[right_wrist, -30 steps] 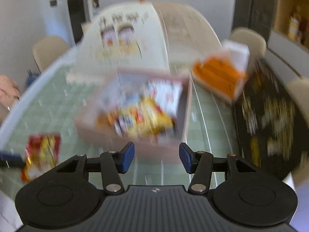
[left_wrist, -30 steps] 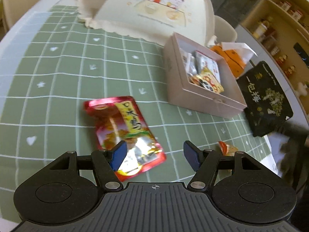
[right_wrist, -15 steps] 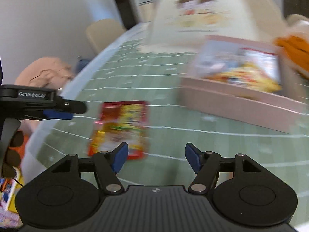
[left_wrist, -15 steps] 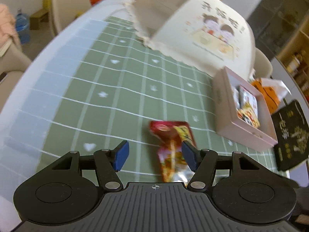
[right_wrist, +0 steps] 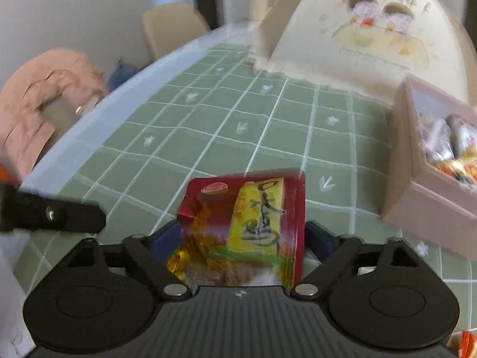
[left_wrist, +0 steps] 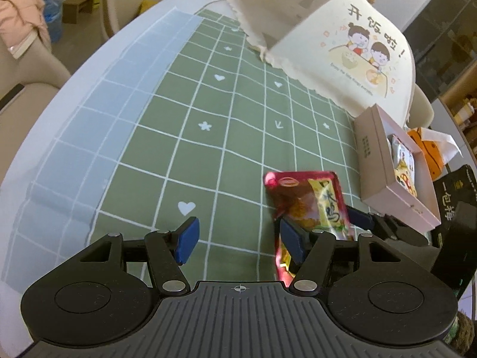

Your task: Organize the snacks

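The red snack packet (right_wrist: 241,229) lies flat on the green checked tabletop (left_wrist: 184,137), just to the near-left of the pink box (left_wrist: 384,167), apart from its side wall. The packet's long axis runs roughly parallel to the long side of that box, with the sealed end bearing an oval logo pointing away towards the cream dome-shaped food cover (left_wrist: 342,44) that stands beyond the box, and the shiny yellow end pointing back towards the cameras. A yellow strip with dark characters runs along its length. The right claw (right_wrist: 244,241) has its two blue-padded fingers spread wide on either side of the packet's near half; the pads sit close to the packet's edges, though blur makes it hard to tell whether they touch. In the left wrist view, one blue fingertip (left_wrist: 359,217) of that claw shows at the packet's edge on the box side. The left claw (left_wrist: 238,240) is also spread wide and holds nothing; it hovers over bare tabletop on the side of the packet away from the box, with its right finger (left_wrist: 292,243) overlapping the packet's near edge in the picture. The pink box is open on top and holds several small wrapped snacks (left_wrist: 404,167), silver, white and yellow. Beyond the box an orange carton (left_wrist: 429,152) lies by a black packet (left_wrist: 456,191) printed with gold characters.
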### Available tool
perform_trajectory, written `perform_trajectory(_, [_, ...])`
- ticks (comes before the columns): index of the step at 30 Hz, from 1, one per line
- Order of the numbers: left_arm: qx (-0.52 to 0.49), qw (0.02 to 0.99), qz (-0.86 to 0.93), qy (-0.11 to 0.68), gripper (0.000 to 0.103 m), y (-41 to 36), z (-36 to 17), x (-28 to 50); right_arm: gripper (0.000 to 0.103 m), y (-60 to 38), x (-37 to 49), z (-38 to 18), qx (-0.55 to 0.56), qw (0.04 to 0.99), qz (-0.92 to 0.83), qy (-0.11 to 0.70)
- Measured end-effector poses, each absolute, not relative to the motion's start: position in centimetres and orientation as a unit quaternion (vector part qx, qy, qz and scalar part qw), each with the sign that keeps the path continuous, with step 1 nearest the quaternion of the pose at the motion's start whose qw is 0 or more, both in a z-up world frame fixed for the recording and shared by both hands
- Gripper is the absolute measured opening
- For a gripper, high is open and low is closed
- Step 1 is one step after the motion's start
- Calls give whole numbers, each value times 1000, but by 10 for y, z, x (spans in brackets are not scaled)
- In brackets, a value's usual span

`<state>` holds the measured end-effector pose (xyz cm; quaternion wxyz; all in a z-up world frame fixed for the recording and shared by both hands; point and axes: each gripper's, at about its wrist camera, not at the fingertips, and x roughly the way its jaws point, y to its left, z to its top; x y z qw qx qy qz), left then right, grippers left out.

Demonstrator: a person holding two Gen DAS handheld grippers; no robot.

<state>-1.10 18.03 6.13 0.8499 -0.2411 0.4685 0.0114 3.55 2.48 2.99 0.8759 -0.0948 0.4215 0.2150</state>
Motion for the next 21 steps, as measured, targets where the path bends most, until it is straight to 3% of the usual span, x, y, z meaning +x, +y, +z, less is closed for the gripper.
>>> perform_trajectory(2, [-236, 851, 4, 469, 66, 175, 62, -9, 93, 18, 33, 31, -92, 871, 224, 427])
perform_trajectory(4, [-228, 852, -7, 470, 66, 167, 63, -5, 81, 6, 31, 37, -69, 868, 223, 439])
perform_trajectory(7, [-217, 854, -26, 473, 66, 151, 66, -1, 47, -23, 22, 47, -20, 860, 220, 460])
perform_trajectory(8, [-212, 854, -35, 473, 66, 145, 67, 0, 30, -33, 21, 48, -8, 857, 220, 466])
perform_trajectory(11, [-201, 855, -55, 475, 66, 126, 68, 4, 10, -58, 4, 50, -10, 857, 195, 476])
perform_trajectory(21, [-148, 853, -135, 482, 65, 56, 73, 6, 10, -128, -64, 73, -27, 878, 146, 454])
